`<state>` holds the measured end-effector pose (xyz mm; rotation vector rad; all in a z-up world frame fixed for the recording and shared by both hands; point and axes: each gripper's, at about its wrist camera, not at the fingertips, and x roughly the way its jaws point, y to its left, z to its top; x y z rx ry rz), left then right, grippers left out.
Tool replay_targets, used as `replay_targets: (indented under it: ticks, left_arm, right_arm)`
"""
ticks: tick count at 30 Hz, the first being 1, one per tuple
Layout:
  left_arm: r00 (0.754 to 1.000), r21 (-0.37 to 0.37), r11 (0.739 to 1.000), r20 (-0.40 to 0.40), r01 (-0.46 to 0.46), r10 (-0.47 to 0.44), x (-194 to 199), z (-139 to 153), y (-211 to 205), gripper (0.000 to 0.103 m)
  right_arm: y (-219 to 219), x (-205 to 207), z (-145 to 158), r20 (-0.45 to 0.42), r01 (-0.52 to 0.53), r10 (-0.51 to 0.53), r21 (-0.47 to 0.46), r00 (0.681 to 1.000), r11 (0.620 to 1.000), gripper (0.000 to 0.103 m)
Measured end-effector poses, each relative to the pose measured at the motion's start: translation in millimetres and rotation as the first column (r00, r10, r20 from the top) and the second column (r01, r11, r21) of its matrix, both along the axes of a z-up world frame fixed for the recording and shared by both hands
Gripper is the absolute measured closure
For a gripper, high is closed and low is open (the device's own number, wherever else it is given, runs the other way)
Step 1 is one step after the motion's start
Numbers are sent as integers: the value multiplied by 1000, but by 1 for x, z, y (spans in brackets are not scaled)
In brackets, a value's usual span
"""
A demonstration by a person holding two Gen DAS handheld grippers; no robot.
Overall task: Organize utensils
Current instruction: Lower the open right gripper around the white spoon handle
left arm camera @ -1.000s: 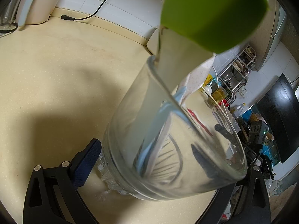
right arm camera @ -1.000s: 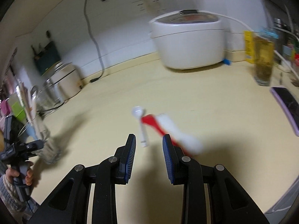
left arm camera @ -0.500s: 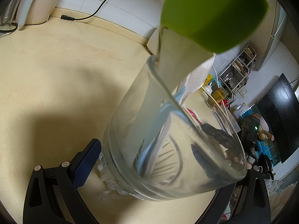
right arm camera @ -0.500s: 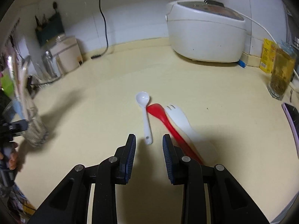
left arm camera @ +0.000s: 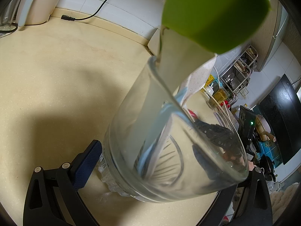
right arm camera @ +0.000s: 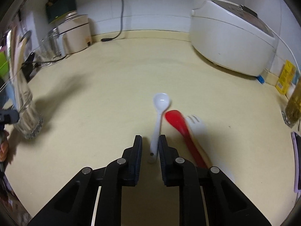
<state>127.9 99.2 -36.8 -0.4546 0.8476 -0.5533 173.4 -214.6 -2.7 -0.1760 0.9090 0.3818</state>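
Left gripper [left arm camera: 160, 171] clamps the glass [left arm camera: 169, 141] already holding some utensils – right gripper [right arm camera: 149, 146] closing on white spoon [right arm camera: 159, 120] handle between its jaws, not yet pinched – red spoon [right arm camera: 180, 128], fork [right arm camera: 195, 124] just right, left on bench [right arm camera: 94, 103].

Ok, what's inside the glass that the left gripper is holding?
The glass holds several utensils standing handle-down: a pale one with a green top, a speckled white one and a light blue one. Their lower ends overlap behind the curved glass, so an exact count isn't possible.

Soft, even room light; a broad shadow darkens the cream tabletop [left arm camera: 56, 94]. Fisheye edges bend and blacken. The red plastic spoon [right arm camera: 180, 128] smears with motion blur.
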Motion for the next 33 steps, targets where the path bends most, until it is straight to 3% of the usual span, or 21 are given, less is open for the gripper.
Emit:
replay_targets:
  ticks: [6, 11, 14, 19, 23, 33]
  left_arm:
    - [1000, 0, 1000, 0, 0, 0, 0, 0, 0, 3]
    - [1000, 0, 1000, 0, 0, 0, 0, 0, 0, 3]
    - [1000, 0, 1000, 0, 0, 0, 0, 0, 0, 3]
    - [1000, 0, 1000, 0, 0, 0, 0, 0, 0, 3]
    - [1000, 0, 1000, 0, 0, 0, 0, 0, 0, 3]
    - [1000, 0, 1000, 0, 0, 0, 0, 0, 0, 3]
  right_arm:
    - [9, -7, 0, -10, -24, 24, 5, 1000, 1000, 85]
    - [-5, 23, 1, -69, 111, -107, 63, 992, 992, 85]
    - [-5, 45, 4, -82, 158, -154, 45, 985, 986, 85]
    - [17, 61, 13, -51, 123, -122, 16, 991, 992, 84]
    - [26, 70, 2, -57, 135, -138, -49, 989, 990, 84]
    - [33, 75, -3, -79, 132, -137, -70, 987, 989, 83]
